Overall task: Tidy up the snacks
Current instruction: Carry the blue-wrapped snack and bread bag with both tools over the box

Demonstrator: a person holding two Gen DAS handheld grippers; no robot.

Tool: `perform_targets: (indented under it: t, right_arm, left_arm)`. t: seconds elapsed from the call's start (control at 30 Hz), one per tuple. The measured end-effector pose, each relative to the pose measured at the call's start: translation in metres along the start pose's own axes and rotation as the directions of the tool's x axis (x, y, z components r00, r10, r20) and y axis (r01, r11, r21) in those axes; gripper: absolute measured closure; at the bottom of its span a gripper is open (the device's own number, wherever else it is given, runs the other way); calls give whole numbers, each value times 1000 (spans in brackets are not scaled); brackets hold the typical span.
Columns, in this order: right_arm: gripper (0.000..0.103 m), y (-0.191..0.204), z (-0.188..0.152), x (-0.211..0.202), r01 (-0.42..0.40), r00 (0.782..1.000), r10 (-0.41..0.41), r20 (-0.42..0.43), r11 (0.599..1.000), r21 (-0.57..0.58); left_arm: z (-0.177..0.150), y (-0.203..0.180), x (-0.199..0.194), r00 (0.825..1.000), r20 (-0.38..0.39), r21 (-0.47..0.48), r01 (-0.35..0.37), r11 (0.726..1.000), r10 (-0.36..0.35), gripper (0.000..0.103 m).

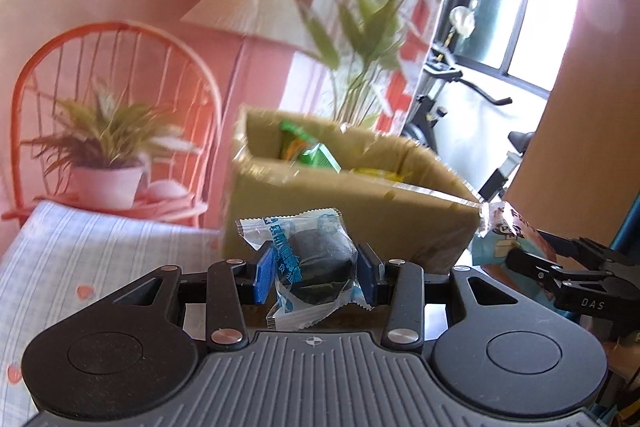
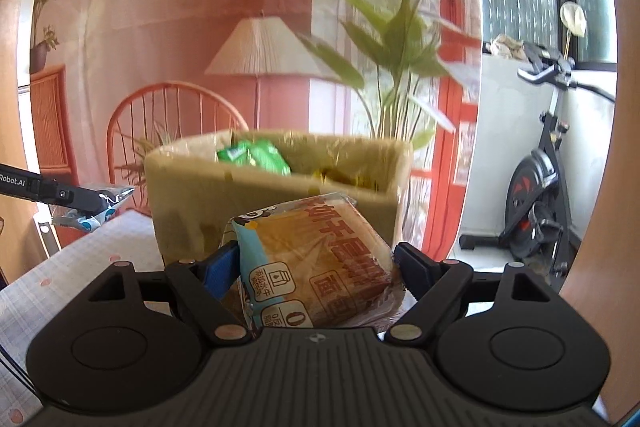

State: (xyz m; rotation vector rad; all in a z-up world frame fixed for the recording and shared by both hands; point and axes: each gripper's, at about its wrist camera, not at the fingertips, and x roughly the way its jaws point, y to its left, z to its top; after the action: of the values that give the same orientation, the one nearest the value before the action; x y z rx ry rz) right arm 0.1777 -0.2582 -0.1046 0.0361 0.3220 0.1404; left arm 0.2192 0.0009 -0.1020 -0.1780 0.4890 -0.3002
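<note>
Two snacks are in my grip, one per claw, and both must go forward into the cardboard box.

From the left wrist view, my left gripper is clamped on a small clear packet with blue print and a dark round cake inside. It stands roughly upright between the blue pads, crinkled ends above and below. The box lies at twelve o'clock, just beyond the packet, its open top above the fingertips, with green wrappers showing inside. My right gripper enters at three o'clock.

From the right wrist view, my right gripper is shut on a square bread pack, tan with a pale blue edge, its flat printed face toward me and tilted. The box sits at twelve o'clock, close behind. I judge this claw nearer the rim. Either must rise, then go forward.
</note>
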Motion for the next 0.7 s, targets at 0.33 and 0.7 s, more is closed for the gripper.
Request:
perform_targets:
  t: [0.33, 0.7]
  right_arm:
    - [19, 5, 40, -5, -7, 998, 11, 68, 998, -65]
    - [19, -8, 74, 14, -7, 993, 13, 119, 999, -52]
  left_arm:
    - [35, -20, -1, 998, 53, 43, 27, 999, -30, 58]
    - [77, -23, 14, 994, 101, 24, 30, 999, -32, 58]
